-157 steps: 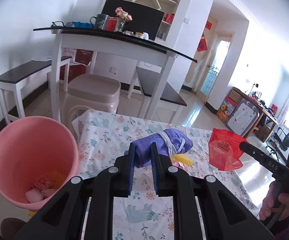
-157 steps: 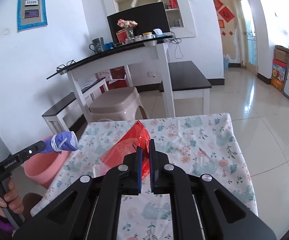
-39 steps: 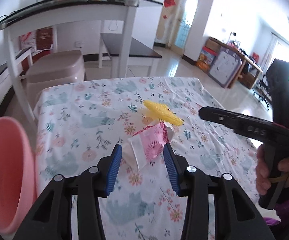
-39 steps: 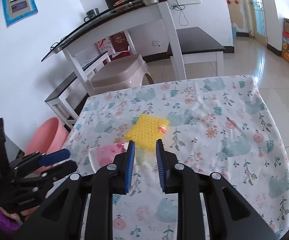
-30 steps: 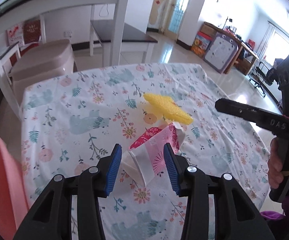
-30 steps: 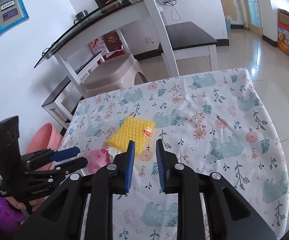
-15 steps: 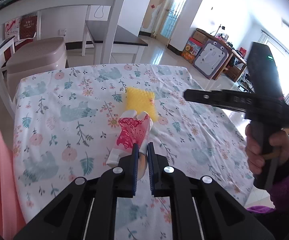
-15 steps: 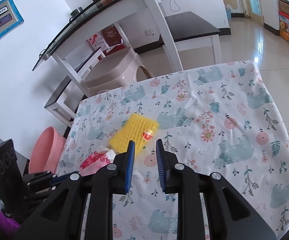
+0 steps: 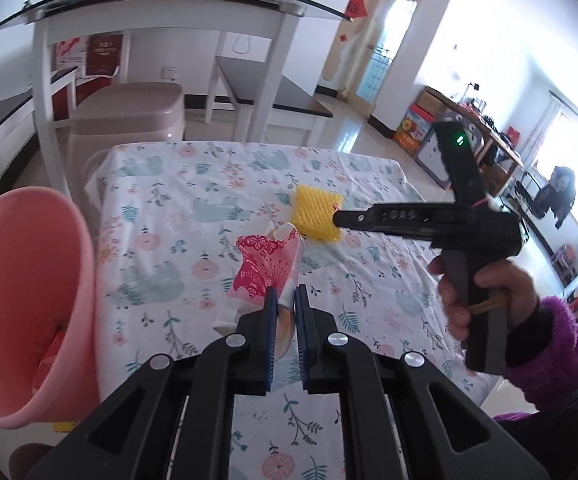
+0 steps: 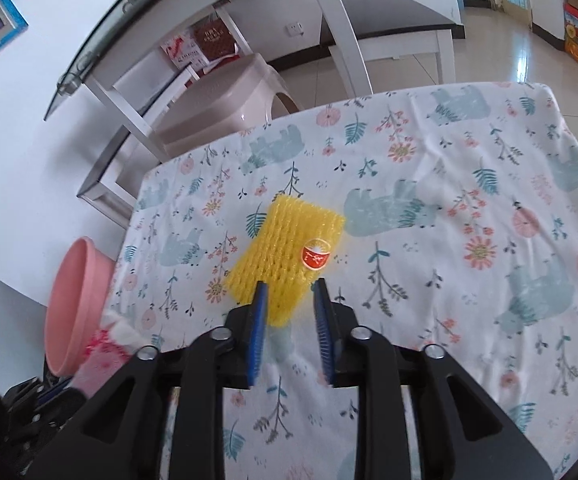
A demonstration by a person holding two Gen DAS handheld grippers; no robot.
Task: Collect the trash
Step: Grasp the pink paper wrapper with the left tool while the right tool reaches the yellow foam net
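Observation:
My left gripper (image 9: 283, 295) is shut on a pink and white patterned wrapper (image 9: 263, 270), lifted off the floral tablecloth (image 9: 177, 216). The pink bin (image 9: 29, 280) stands at the table's left edge, close to the wrapper; some trash lies inside. A yellow foam net (image 10: 285, 248) with a round red sticker lies flat on the cloth. My right gripper (image 10: 288, 294) hangs just over the net's near edge with its jaws opening; the net shows between the blue pads (image 10: 259, 308), which do not press on it. The held wrapper (image 10: 107, 344) appears blurred at lower left.
A beige plastic stool (image 9: 129, 116) and a white glass-topped table (image 9: 161, 4) stand behind the clothed table. A dark bench (image 10: 389, 20) sits beyond. A hand in a purple sleeve (image 9: 529, 320) holds the right gripper's handle. The floor beyond is glossy tile.
The left jaws closed on the pink wrapper and lifted it toward the bin. The right gripper came down toward the yellow net and its jaws widened.

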